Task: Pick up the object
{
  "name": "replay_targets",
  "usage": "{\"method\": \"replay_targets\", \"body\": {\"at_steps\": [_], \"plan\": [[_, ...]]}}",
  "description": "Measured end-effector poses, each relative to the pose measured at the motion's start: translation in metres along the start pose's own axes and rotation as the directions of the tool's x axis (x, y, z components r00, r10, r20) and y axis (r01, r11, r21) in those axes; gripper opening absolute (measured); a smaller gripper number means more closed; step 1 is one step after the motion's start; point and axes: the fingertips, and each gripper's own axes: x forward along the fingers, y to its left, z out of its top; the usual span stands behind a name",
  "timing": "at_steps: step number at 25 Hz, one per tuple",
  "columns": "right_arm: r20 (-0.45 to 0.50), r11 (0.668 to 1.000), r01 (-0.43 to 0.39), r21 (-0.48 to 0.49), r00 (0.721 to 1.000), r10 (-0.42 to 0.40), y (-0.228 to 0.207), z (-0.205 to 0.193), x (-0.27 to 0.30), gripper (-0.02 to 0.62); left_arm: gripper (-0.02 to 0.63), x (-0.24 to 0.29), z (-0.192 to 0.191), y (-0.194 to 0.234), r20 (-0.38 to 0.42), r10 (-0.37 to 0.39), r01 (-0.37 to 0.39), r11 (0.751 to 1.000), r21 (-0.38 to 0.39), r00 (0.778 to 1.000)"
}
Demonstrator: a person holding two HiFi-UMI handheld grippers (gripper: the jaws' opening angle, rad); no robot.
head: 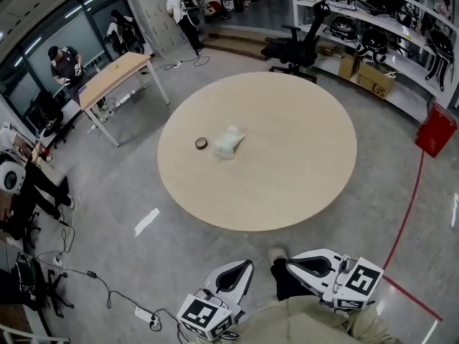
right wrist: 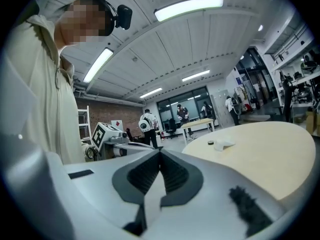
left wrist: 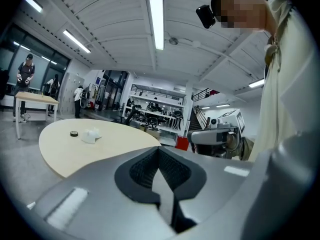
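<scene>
The left tool (left wrist: pixel 160 151) and the right tool (right wrist: pixel 160 154) look alike: smooth grey-white shells with black ribbed pads (left wrist: pixel 142 169) set in a dark V-shaped recess. Each carries a white cube printed with black square markers, the left cube (head: pixel 206 315) and the right cube (head: pixel 361 280). The person wears a pale beige garment (head: pixel 308 325) and a black head-mounted camera (right wrist: pixel 123 16).

The round table (head: pixel 287 156) has a pale wood-look top, smooth and matt, on a grey floor (head: pixel 122 199) with a faint polished sheen. The white object (head: pixel 229 142) looks soft and matt. The left gripper (left wrist: pixel 160 151) and right gripper (right wrist: pixel 160 154) have smooth, satin plastic shells — their dark pads (left wrist: pixel 142 170) are ribbed and matt.
</scene>
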Motion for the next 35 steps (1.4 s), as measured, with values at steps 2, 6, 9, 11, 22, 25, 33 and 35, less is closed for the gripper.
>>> {"method": "replay_targets", "body": {"at_steps": [2,6,9,11,22,25,33,35], "plan": [[-0.004,1.000,-0.020,0.007,1.000,0.020,-0.018,0.000,0.013,0.000,0.006,0.010,0.002,0.018,-0.004,0.023,-0.023,1.000,-0.006,1.000],[-0.001,0.998,-0.057,0.013,0.998,0.057,-0.065,0.014,0.039,0.000,0.006,0.036,0.019,0.056,-0.006,0.065,-0.065,0.998,-0.009,0.998],[0.005,0.996,-0.089,0.007,0.996,0.089,-0.098,0.031,0.056,0.000,0.006,0.057,0.036,0.082,0.000,0.105,-0.105,0.994,-0.011,0.994],[0.002,0.994,-0.105,0.008,0.994,0.105,-0.118,0.039,0.065,0.000,0.006,0.071,0.048,0.096,0.004,0.116,-0.116,0.993,-0.010,0.993],[-0.008,0.992,-0.118,0.047,0.993,0.119,-0.218,0.054,0.096,0.000,0.006,0.142,0.074,0.160,-0.018,0.147,-0.147,0.989,-0.027,0.989],[-0.019,0.991,-0.122,0.059,0.992,0.123,-0.243,0.061,0.103,0.000,0.006,0.158,0.083,0.175,-0.028,0.171,-0.172,0.984,-0.038,0.985],[-0.043,0.989,-0.099,0.106,0.994,0.104,-0.274,0.041,0.129,0.000,0.008,0.175,0.069,0.203,-0.101,0.178,-0.189,0.975,-0.113,0.979],[-0.043,0.991,-0.099,0.091,0.994,0.103,-0.281,0.044,0.139,0.000,0.008,0.176,0.069,0.216,-0.101,0.176,-0.186,0.977,-0.105,0.979]]}}
